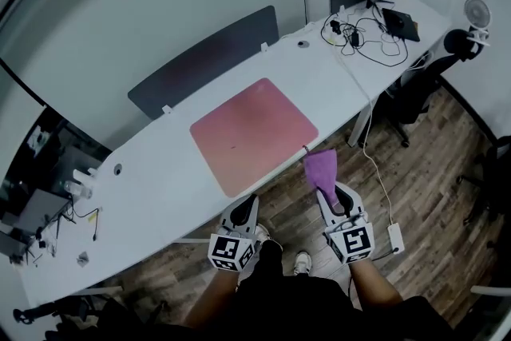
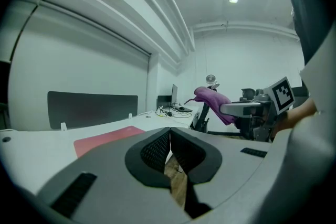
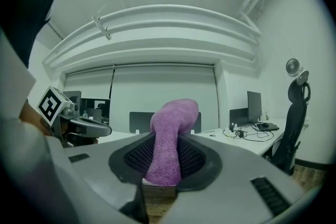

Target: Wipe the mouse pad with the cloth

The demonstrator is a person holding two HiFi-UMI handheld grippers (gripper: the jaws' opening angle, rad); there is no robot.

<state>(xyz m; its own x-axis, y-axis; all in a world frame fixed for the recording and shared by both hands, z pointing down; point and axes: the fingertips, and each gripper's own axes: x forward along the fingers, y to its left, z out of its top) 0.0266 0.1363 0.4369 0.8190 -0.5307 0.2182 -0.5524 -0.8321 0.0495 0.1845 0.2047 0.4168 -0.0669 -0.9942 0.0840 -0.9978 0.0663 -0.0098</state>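
1. Pink mouse pad point(image 1: 253, 133) lies flat at the frame's centre on the white desk point(image 1: 152, 180).
2. Purple cloth point(image 1: 322, 169), right of centre beside the desk's edge, is clamped in the right gripper point(image 1: 330, 192).
3. Left gripper point(image 1: 247, 204), lower centre, has its jaws together and holds nothing.

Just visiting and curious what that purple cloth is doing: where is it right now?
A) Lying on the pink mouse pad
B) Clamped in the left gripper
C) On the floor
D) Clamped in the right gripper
D: the right gripper is shut on the cloth, clear of the mouse pad; the left gripper is shut on nothing.
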